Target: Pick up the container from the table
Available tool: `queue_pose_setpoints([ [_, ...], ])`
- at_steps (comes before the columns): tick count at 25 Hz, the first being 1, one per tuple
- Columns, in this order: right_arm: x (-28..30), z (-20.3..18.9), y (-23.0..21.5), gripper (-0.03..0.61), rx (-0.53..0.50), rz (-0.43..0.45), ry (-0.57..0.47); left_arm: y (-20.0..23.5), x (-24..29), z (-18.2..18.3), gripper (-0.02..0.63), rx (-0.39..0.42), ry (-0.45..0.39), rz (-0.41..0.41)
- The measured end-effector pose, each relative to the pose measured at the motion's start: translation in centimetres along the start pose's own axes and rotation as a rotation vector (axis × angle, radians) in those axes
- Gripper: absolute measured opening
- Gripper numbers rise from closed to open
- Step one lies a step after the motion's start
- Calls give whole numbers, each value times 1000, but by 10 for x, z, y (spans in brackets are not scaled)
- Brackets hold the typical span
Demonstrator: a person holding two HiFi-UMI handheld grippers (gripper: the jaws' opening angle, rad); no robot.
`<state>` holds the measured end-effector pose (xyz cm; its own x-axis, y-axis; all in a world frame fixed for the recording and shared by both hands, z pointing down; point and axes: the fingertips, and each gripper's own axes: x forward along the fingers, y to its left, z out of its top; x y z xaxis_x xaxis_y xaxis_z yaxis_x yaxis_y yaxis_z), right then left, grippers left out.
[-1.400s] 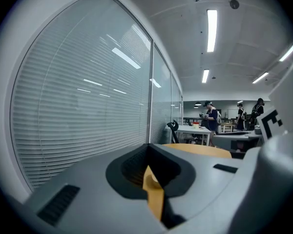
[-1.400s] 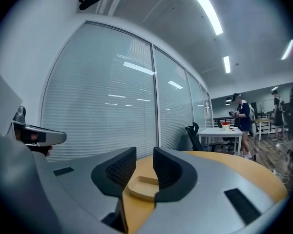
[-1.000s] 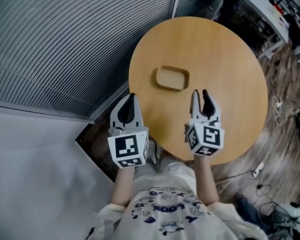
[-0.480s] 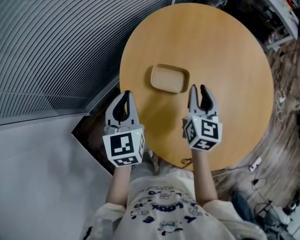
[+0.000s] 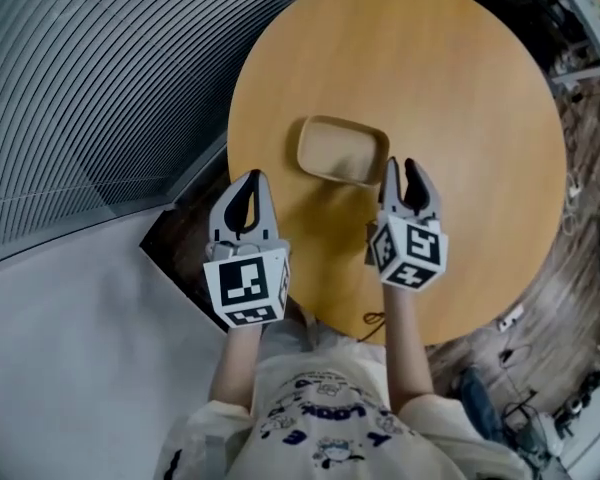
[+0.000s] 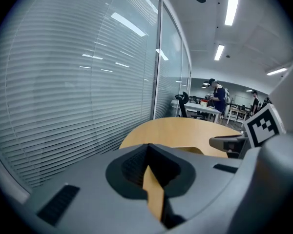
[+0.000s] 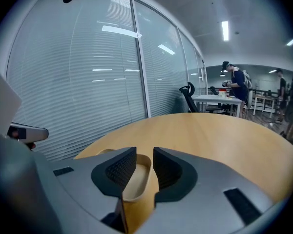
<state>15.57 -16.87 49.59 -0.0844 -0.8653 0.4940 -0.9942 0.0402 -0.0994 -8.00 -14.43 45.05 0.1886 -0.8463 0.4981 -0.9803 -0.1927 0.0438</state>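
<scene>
On table, near its left edge: container, at rest

Tan container (image 5: 342,150) lies flat on the round table (image 5: 460,88). Right gripper (image 5: 401,171), jaws parted, has drawn closer within the last second. The container's rim now shows between them, ungrasped. Left gripper (image 5: 247,180) is clenched and empty at the table's left edge.

An office: blinded glass partitions (image 7: 88,72), desks (image 7: 218,100), a swivel chair (image 7: 188,95).

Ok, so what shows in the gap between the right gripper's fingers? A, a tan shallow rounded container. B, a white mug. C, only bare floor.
A: in the right gripper view, the tan shallow rounded container shows through the gap between the parted fingers of the right gripper, and it rests on the round wooden table.
</scene>
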Motion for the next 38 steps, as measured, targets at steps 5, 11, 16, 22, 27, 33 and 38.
queue_pose_setpoints([
  [5,21,-18,-1,89,15,2,42,4,16,-14,2,3,38,4],
  [11,39,-28,-12,89,54,-7,87,-1,35,-22,2,0,77,3],
  [16,46,-36,-14,87,76,-13,122,-6,45,-25,2,-1,96,-4],
  [22,49,-45,-20,87,106,-20,170,-14,52,-23,2,-4,100,-11],
  [27,52,-50,-15,50,136,-30,186,-9,52,-29,2,-16,111,-6],
  [33,52,-52,-16,20,185,-51,186,-6,48,-32,2,-23,114,6],
  [38,51,-45,-12,17,196,-37,155,1,41,-32,2,-31,104,17],
])
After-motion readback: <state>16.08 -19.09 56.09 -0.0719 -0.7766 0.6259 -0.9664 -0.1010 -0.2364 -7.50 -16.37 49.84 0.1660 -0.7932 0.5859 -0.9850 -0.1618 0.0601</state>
